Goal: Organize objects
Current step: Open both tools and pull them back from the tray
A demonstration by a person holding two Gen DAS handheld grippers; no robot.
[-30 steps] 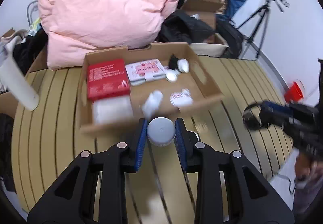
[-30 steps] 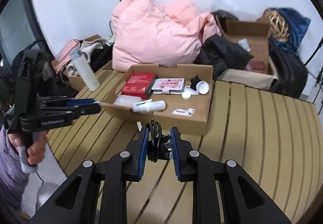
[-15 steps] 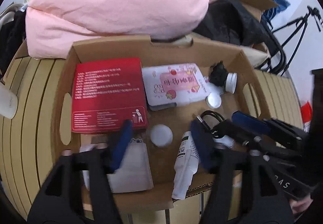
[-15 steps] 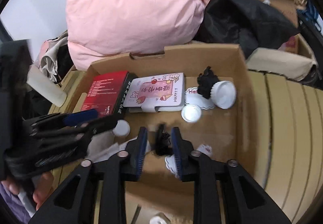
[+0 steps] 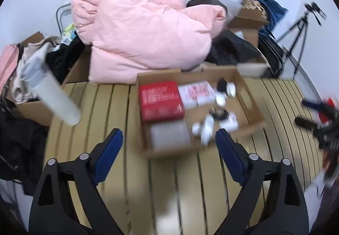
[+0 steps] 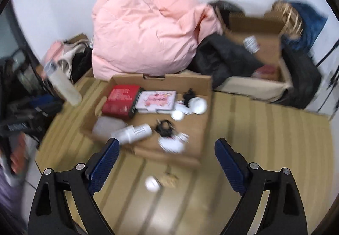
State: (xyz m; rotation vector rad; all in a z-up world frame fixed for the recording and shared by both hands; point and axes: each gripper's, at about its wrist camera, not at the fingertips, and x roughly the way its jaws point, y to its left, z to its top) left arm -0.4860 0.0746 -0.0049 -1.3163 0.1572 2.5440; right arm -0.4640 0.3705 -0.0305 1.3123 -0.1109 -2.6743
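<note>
On the slatted counter [image 6: 264,150] stands a shallow cardboard box [image 6: 203,129], the collecting place for the loose objects. Along its far side lie a red box [image 6: 120,103] and a pink-printed white case [image 6: 157,100], flat and touching, so that the bulkier items take up one edge. Nearer the front wall lie a white bottle [image 6: 135,132] on its side, a coiled black cable [image 6: 164,127] and a white packet [image 6: 172,142]; a small white cap [image 6: 177,115] and a white cup [image 6: 199,105] sit toward the far right corner, beside a small black item too blurred to name.

Both grippers are empty and spread wide. The left gripper [image 5: 169,146] hovers above the counter before the box, its blue pads [image 5: 108,156] well apart with nothing between them. The right gripper [image 6: 167,162] hovers likewise, jaws wide and facing the front of the box.

Outside the box, on the counter just ahead of the right gripper, remain a small white round object [image 6: 152,184] and a tan lump [image 6: 169,178] beside it; motion blur prevents closer identification. These appear to be the items yet to be gathered, which would explain why the right gripper is spread open over them. A pink quilt [image 5: 144,29] lies heaped behind the box.
</note>
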